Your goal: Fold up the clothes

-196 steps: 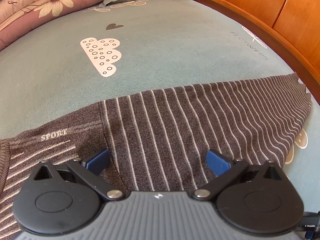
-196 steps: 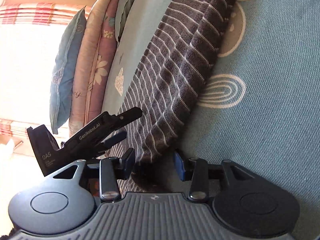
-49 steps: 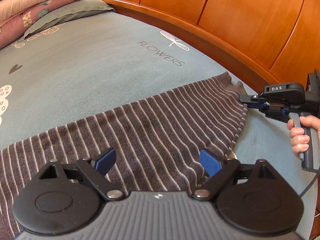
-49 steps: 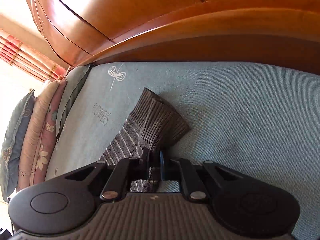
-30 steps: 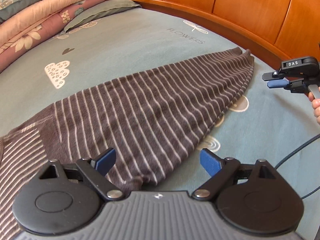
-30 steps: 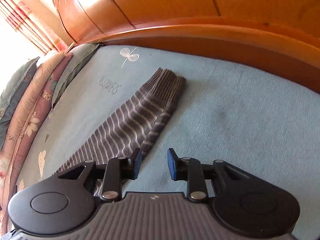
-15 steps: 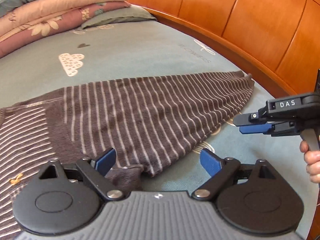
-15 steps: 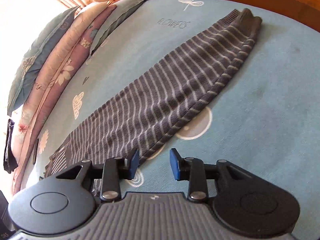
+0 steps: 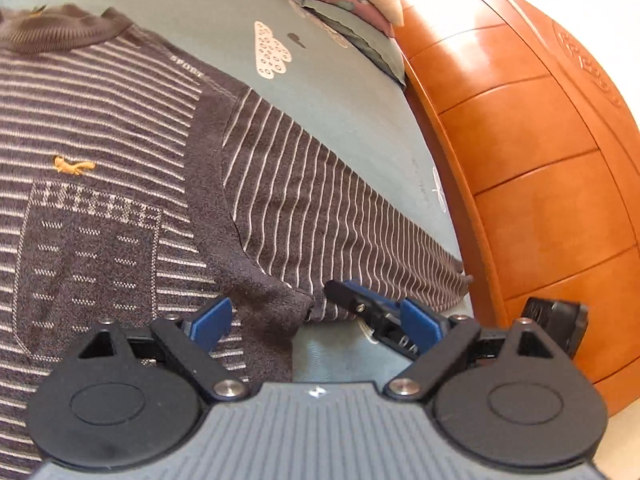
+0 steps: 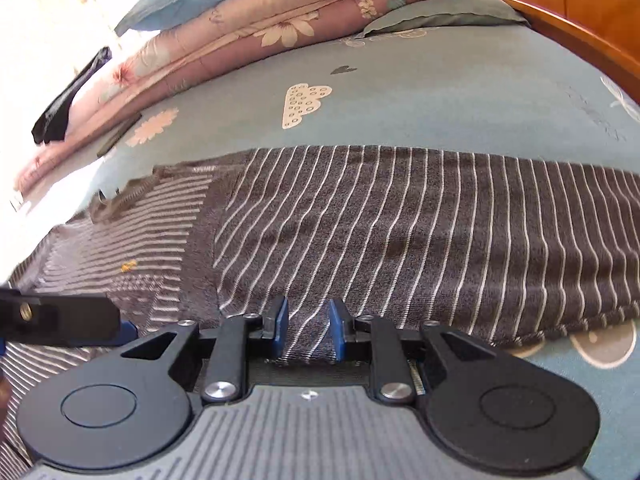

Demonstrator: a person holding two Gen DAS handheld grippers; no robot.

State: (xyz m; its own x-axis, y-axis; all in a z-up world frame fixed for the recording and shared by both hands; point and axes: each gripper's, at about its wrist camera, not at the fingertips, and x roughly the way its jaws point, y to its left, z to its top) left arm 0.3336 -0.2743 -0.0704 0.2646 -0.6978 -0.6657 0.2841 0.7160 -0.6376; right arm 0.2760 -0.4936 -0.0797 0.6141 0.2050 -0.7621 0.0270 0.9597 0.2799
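Your left gripper (image 9: 316, 322) stands wide open with nothing between its blue pads (image 9: 208, 322); it hangs low over the armpit of the sweater (image 9: 120, 152), where the sleeve (image 9: 340, 216) meets the body. Your right gripper (image 10: 306, 326) is only narrowly open, its two blue pads (image 10: 280, 322) close on either side of the sleeve's lower edge (image 10: 308, 340); whether they are pinching the knit or just straddling it cannot be told from the wrist view. In the left wrist view that same right gripper (image 9: 384, 312) shows as a black and blue tip just beside the sleeve's near edge.

The sweater lies flat on the bed (image 9: 352, 92), front side up, a dark grey knit with pale stripes, a small orange emblem (image 9: 74, 166) on the chest and a checked pocket (image 9: 88, 256) below it. Its ribbed collar (image 9: 52, 32) points toward the pillow end. The sleeve runs straight out from the body toward the bed's wooden side board (image 9: 540, 140), and its cuff (image 9: 460, 276) lies near that edge. A stack of folded quilts and pillows (image 10: 288, 12) sits along the far edge of the bed, well apart from the sweater. The sheet between shows a white cloud print (image 10: 304, 102).
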